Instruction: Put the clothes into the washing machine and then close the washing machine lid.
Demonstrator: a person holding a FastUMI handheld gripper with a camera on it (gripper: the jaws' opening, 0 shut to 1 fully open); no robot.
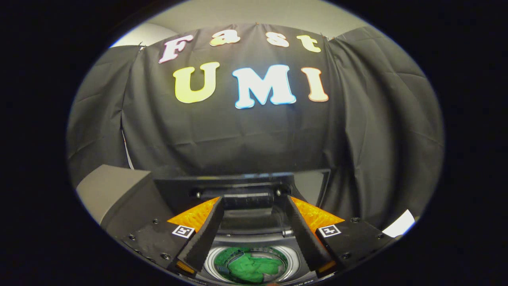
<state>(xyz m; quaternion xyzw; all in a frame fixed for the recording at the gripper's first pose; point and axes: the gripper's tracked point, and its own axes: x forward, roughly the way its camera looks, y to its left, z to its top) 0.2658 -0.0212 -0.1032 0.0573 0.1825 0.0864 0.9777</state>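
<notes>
Washing machine (254,232) sits low beneath the gripper, a dark top-loader backed against the booth's black cloth wall (246,135), with a grey box-like surface (115,190) at its left side. Its lid (246,186) stands raised at the rear edge of the machine, a dark hinge bar or handle (247,200) running across just beyond the fingertips. Below, the round drum (251,264) lies open, and green clothes (250,267) are bunched in a loose heap at its bottom, so loading looks done and closing the lid remains. The gripper (249,202) is spread wide, its fingers (204,234) clasping nothing, the raised lid's lower part framed between them. The lid is likely rigid, light and smooth plastic, prone to slipping under a pinch; a hold or push on its upper free edge, away from the hinge, should swing it down easily. The clothes are soft, limp and light, and seem tucked well below the rim.
</notes>
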